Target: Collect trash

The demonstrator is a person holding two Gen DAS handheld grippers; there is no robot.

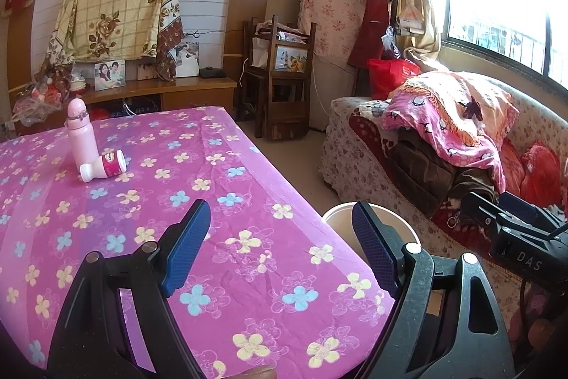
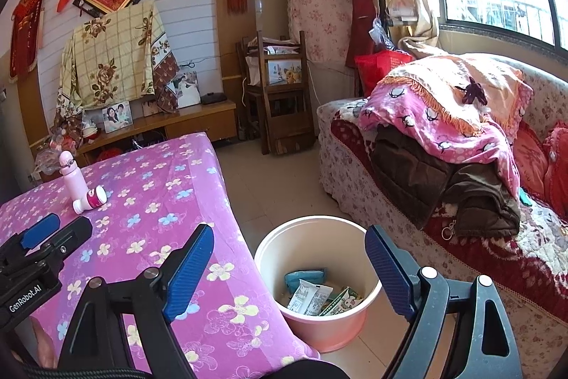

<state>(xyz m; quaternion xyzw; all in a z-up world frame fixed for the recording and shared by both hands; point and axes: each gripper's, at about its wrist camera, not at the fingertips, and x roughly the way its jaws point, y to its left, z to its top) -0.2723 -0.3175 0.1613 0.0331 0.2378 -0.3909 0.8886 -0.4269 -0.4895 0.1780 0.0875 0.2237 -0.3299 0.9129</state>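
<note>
A small white bottle with a magenta label (image 1: 103, 166) lies on its side on the pink flowered tablecloth (image 1: 220, 187), against a tall upright pink bottle (image 1: 82, 136). Both also show in the right wrist view, the small bottle (image 2: 91, 198) and the tall one (image 2: 72, 179). A pink bin (image 2: 312, 315) stands on the floor beside the table and holds several wrappers (image 2: 312, 295); its rim (image 1: 335, 215) shows in the left wrist view. My left gripper (image 1: 280, 247) is open and empty over the table's near part. My right gripper (image 2: 289, 272) is open and empty above the bin.
A sofa (image 2: 461, 201) piled with blankets and clothes stands right of the bin. A wooden chair (image 2: 280, 95) and a low cabinet (image 2: 184, 123) stand at the far wall. The left gripper's body (image 2: 39, 254) shows at the left of the right wrist view.
</note>
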